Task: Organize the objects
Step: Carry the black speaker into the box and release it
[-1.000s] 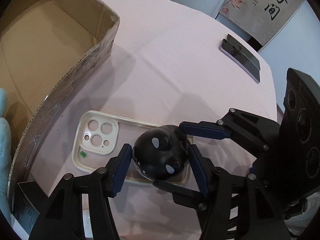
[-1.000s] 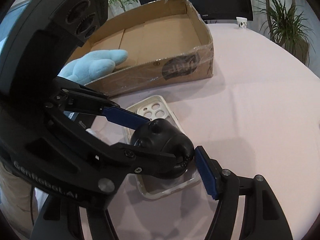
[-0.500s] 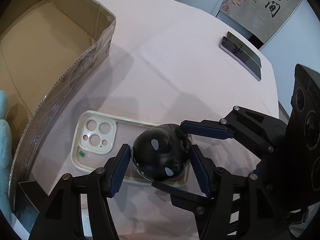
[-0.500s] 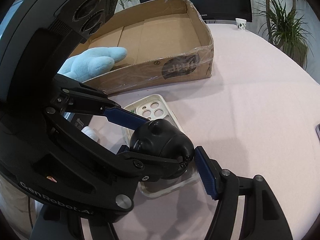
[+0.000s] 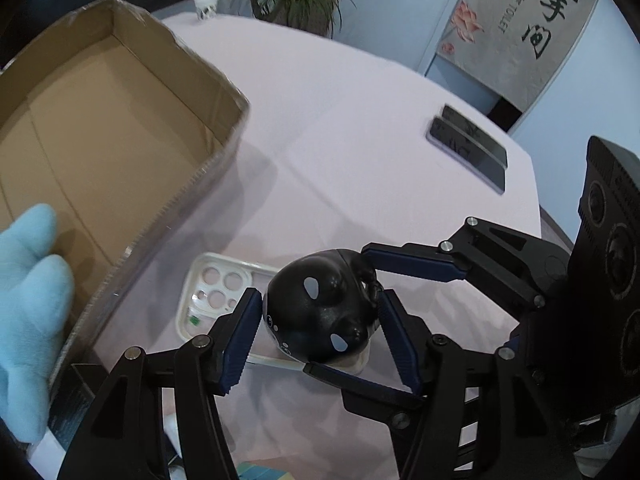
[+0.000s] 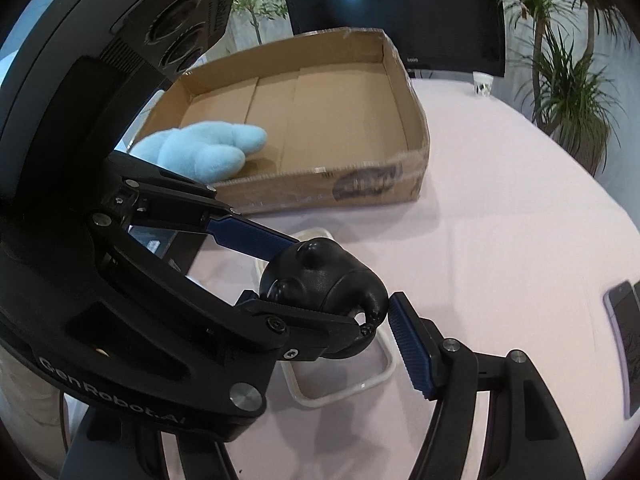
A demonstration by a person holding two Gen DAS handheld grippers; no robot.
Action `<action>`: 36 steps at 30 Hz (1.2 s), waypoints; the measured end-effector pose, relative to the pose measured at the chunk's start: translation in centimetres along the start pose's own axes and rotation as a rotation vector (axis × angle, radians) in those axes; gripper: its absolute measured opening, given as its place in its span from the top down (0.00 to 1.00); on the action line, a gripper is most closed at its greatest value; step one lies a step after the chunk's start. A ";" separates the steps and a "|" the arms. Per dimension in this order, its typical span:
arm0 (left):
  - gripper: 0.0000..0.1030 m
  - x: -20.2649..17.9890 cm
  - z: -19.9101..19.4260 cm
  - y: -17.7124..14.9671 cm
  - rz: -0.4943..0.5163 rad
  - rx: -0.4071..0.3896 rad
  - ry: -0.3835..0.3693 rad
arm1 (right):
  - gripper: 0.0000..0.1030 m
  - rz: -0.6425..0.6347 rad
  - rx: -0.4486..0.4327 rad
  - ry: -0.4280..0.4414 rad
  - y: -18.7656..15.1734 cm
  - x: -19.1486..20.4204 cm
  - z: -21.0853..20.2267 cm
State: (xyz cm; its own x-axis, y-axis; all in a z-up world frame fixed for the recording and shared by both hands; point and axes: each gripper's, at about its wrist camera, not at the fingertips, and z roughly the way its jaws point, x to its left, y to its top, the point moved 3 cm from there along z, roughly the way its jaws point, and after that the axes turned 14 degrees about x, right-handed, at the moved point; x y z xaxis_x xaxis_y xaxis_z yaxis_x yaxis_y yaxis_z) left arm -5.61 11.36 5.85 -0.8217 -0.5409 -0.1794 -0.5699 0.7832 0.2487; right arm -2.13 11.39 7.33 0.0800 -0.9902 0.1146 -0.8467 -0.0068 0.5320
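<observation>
Covering the round worktop [image 5: 360, 128] we find a pale pink cloth; the worktop is the largest item in view. Next in size is the open cardboard box [image 6: 344, 92], standing toward the worktop's far edge in the right wrist view. A light blue plush toy [image 6: 204, 148] lies inside the box at its near wall. Two dark phones [image 5: 468, 152] lie side by side near the edge of the worktop opposite the box. A cream phone case [image 5: 212, 300] lies flat on the worktop, just beside the box's near wall.

We hold a glossy black ball-shaped toy [image 5: 320, 312] above the phone case with both tools at once. The left gripper [image 5: 316, 332] has its jaws partly open, blue pads pressed on two opposite sides of the toy. The right gripper [image 6: 340, 280] has its jaws likewise partly open, one pad on the toy's top, the other at its rear end.
</observation>
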 end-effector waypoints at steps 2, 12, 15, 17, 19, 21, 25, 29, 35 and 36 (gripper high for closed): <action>0.43 0.1 -0.5 0.1 -0.017 -0.022 -0.001 | 0.36 -0.016 -0.011 -0.004 0.6 0.4 -0.4; 0.45 2.6 -3.7 -0.2 -0.112 -0.147 0.007 | 0.36 -0.102 -0.067 -0.003 3.6 2.2 -1.1; 0.45 3.8 -4.5 -0.3 -0.152 -0.184 0.004 | 0.36 -0.132 -0.078 0.003 4.8 2.7 -1.0; 0.46 4.5 -4.9 -0.4 -0.179 -0.213 0.004 | 0.36 -0.157 -0.089 0.004 5.7 3.2 -0.9; 0.47 5.5 -5.7 -0.7 -0.209 -0.249 0.006 | 0.36 -0.182 -0.098 0.000 6.4 3.8 -0.6; 0.48 6.3 -6.2 -0.9 -0.241 -0.271 0.004 | 0.36 -0.201 -0.102 0.001 7.2 4.2 -0.3; 0.49 7.5 -6.9 -1.2 -0.289 -0.323 0.006 | 0.36 -0.240 -0.102 0.009 8.5 5.0 0.5; 0.49 8.4 -7.8 -1.9 -0.321 -0.384 0.020 | 0.37 -0.279 -0.095 0.015 9.8 5.9 1.5; 0.49 9.7 -8.0 -2.4 -0.372 -0.420 0.032 | 0.37 -0.330 -0.093 0.034 10.7 6.5 2.7; 0.49 10.1 -7.8 -2.4 -0.387 -0.420 0.036 | 0.37 -0.336 -0.093 0.034 10.9 6.6 2.9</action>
State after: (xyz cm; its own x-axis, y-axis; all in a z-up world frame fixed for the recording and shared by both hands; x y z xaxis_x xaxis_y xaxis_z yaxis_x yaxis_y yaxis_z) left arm -12.54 1.62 10.87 -0.5484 -0.7799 -0.3016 -0.7764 0.3410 0.5300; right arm -12.33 4.37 11.42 0.3650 -0.9295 -0.0526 -0.7189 -0.3173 0.6185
